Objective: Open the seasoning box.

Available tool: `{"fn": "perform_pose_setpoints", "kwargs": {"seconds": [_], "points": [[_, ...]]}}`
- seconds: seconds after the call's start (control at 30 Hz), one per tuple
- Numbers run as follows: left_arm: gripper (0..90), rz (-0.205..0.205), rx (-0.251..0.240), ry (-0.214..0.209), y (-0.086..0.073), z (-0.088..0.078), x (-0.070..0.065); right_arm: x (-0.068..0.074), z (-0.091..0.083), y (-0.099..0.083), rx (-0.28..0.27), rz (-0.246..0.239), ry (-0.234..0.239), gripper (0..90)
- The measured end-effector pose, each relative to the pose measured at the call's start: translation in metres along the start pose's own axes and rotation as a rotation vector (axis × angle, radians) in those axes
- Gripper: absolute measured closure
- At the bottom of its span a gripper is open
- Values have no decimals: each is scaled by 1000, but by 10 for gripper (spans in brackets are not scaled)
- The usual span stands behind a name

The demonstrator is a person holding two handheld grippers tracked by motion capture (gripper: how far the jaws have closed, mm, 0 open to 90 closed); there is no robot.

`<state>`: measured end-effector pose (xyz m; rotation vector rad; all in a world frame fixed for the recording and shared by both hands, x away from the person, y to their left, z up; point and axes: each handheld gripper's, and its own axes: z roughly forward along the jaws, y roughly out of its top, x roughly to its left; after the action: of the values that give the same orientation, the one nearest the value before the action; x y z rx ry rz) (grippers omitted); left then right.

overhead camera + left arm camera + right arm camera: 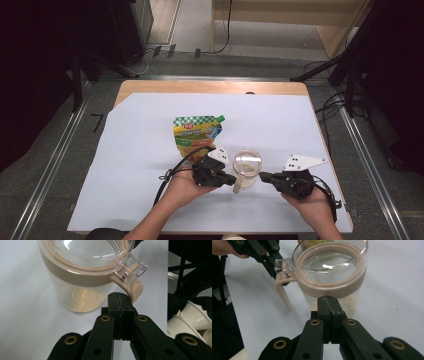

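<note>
One clear jar [247, 165] stands upright near the table's [150, 210] front edge, its long axis vertical, a beige band round its top and a beige handle [238, 185] pointing toward the front edge. The left gripper [233, 179] and right gripper [262, 176] flank it, both with jaws pressed together on nothing, the left tips beside the handle. One spouted pouch [196, 132] lies behind, its writing too small to read.

Shut claw [329, 302] vs jar [332, 272]
</note>
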<state>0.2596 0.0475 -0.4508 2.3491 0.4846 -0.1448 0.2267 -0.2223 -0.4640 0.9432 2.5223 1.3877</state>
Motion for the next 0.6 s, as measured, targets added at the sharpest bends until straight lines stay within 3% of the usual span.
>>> {"fn": "perform_pose_setpoints", "kwargs": {"seconds": [0.3, 0.5, 0.6], "points": [[900, 1, -10, 6, 2, 5, -4, 2, 4, 1, 3, -17, -6, 900], [900, -10, -57, -24, 6, 11, -10, 4, 11, 2, 12, -27, -13, 900], [900, -8, -55, -15, 8, 15, -10, 5, 15, 3, 19, -34, -16, 900]]}}
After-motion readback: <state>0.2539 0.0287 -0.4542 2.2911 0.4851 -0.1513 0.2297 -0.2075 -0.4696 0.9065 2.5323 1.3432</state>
